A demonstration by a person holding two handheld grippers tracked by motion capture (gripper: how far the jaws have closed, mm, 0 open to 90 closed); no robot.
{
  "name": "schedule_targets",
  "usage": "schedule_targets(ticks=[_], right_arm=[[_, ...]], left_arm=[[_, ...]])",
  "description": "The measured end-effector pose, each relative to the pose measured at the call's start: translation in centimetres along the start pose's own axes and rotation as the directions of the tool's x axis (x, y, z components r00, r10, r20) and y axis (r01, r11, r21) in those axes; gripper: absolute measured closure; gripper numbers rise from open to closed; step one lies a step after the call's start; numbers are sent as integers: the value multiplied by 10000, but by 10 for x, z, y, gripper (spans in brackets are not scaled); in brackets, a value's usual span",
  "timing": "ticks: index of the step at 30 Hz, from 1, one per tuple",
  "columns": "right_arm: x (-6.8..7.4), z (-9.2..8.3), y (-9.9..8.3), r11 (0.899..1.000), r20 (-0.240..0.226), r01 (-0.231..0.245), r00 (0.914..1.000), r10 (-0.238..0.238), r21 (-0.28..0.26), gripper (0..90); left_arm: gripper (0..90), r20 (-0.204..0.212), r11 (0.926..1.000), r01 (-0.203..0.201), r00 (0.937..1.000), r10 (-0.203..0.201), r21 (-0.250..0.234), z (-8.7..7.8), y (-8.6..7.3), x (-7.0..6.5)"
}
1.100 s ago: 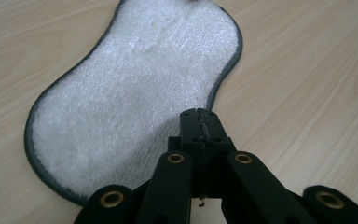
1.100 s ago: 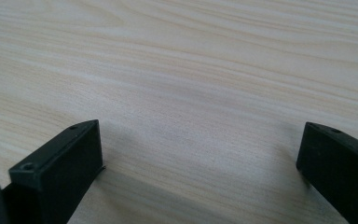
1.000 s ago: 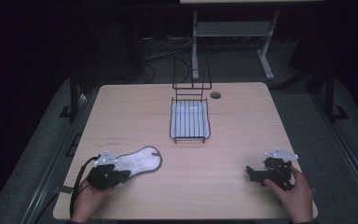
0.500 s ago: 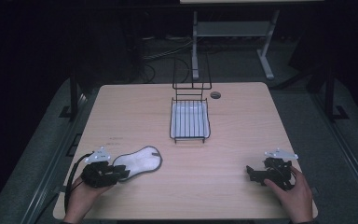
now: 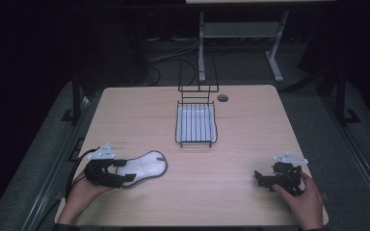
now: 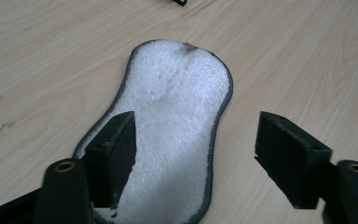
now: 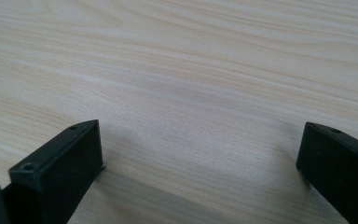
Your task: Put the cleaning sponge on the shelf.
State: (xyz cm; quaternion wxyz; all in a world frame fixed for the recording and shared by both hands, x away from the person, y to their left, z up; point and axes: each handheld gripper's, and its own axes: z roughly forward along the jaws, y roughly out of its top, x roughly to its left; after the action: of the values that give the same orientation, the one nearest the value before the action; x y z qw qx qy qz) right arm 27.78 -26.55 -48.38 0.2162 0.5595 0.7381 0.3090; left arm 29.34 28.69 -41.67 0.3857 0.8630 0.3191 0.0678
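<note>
1. The white insole (image 6: 172, 135) lies flat on the desk (image 5: 231, 192), its near end between the left tool's (image 6: 200, 158) spread jaws.
2. The right tool (image 7: 200, 163) rests released, well apart from the insole.

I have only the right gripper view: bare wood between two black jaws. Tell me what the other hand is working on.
Observer: The left tongs hang open over a white fleecy insole lying flat on the table.
Operator: Say whether they are gripping it.
Observer: No. One jaw sits above the insole's near end, the other over bare wood beside it.
Operator: Report what else is on the table.
Observer: A black wire rack stands at the far middle with a white tray inside it. Your right tongs rest open near the front right corner, far from it.
</note>
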Motion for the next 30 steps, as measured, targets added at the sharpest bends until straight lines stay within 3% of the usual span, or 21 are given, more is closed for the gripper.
schedule_targets(ticks=[6, 16, 30], right_arm=[[0, 0, 0, 10000, 11, 0, 10000, 0, -3, 0], [0, 0, 0, 10000, 15, 10, 10000, -10, -6, 0], [0, 0, 0, 10000, 15, 10, 10000, -10, -7, 0]], left_arm=[[181, 145, 9996, -235, 9996, 233, 145, 5, 8, 13], [180, 501, 9987, -340, 9982, 320, 378, 26, 23, 31], [157, 602, 9916, -491, 9973, 421, 1199, 56, 19, 41]])
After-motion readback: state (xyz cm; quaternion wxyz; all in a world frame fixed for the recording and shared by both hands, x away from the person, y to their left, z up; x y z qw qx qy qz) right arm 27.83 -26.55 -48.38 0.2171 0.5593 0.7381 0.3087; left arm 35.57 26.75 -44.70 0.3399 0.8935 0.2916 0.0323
